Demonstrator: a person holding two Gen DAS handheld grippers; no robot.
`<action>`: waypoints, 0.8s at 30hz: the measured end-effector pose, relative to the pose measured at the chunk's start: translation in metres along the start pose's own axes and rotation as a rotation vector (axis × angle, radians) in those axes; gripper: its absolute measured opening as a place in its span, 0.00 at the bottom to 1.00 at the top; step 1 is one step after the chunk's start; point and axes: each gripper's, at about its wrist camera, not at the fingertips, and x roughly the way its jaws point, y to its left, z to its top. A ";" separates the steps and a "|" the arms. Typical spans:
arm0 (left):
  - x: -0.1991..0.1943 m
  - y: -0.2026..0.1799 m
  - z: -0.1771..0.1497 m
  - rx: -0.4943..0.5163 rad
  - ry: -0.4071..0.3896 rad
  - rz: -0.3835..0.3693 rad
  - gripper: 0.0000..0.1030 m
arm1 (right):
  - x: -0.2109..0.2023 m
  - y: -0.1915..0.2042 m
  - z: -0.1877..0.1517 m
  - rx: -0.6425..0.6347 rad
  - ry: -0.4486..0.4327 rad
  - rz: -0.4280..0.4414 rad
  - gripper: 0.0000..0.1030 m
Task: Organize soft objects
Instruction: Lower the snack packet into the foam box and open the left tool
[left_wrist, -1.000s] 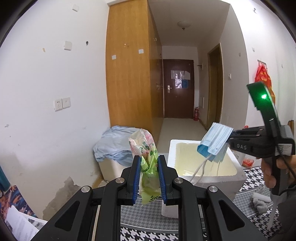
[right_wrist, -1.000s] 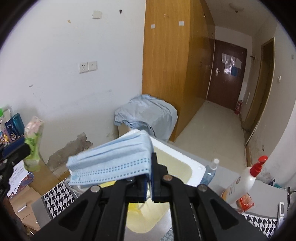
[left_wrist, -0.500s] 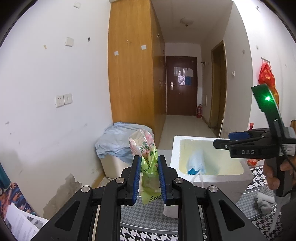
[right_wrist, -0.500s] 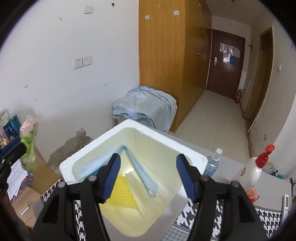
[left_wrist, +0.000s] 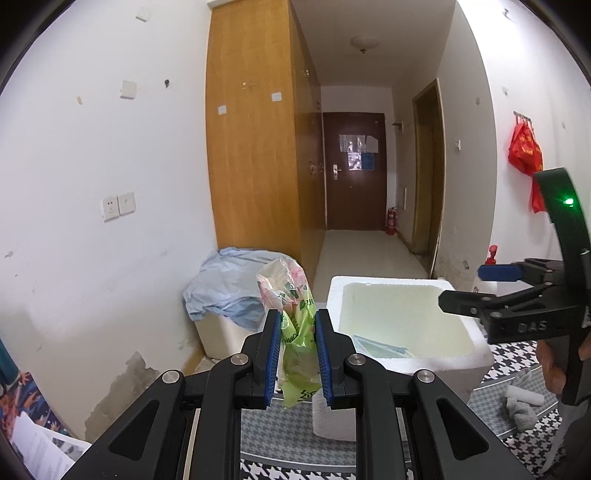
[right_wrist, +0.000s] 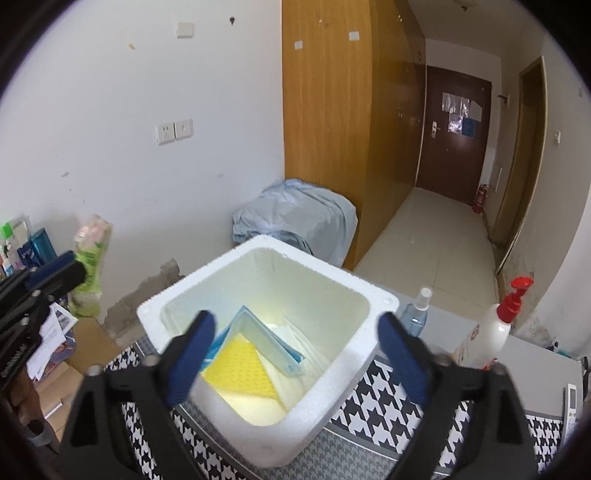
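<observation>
The left tool (left_wrist: 297, 363) pinches a green plastic packet (left_wrist: 293, 332) between its blue pads; the packet stands upright, its pink flowered top rising above the fingertips and its lower end hanging below them. The right tool (right_wrist: 295, 363) has just been opening, and its two blue pads are now spread wide with nothing between them. It hangs over the near rim of a white foam box (right_wrist: 373, 295). Inside this box lies a blue face mask (right_wrist: 273, 341), folded and leaning on the box floor, partly over a yellow sponge cloth (right_wrist: 240, 365) and beside some white sheets (right_wrist: 314, 363). The box stands on a desk covered by a black and white houndstooth cloth (right_wrist: 369, 400). Just beside the box, on its right in the right wrist view, stand a small spray bottle (right_wrist: 415, 314) and a white pump bottle (right_wrist: 491, 328) with a red head. Behind the box a light blue cloth (right_wrist: 295, 218) covers a low thing next to a wooden wardrobe (right_wrist: 332, 110).
</observation>
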 end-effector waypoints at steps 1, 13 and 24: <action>0.000 -0.001 0.001 0.000 0.000 -0.006 0.20 | -0.002 0.000 0.000 0.000 -0.007 -0.004 0.96; 0.007 -0.021 0.010 0.021 -0.005 -0.073 0.20 | -0.033 -0.017 -0.010 0.082 -0.066 -0.017 0.97; 0.019 -0.042 0.016 0.046 -0.004 -0.128 0.20 | -0.056 -0.023 -0.031 0.067 -0.080 -0.054 0.99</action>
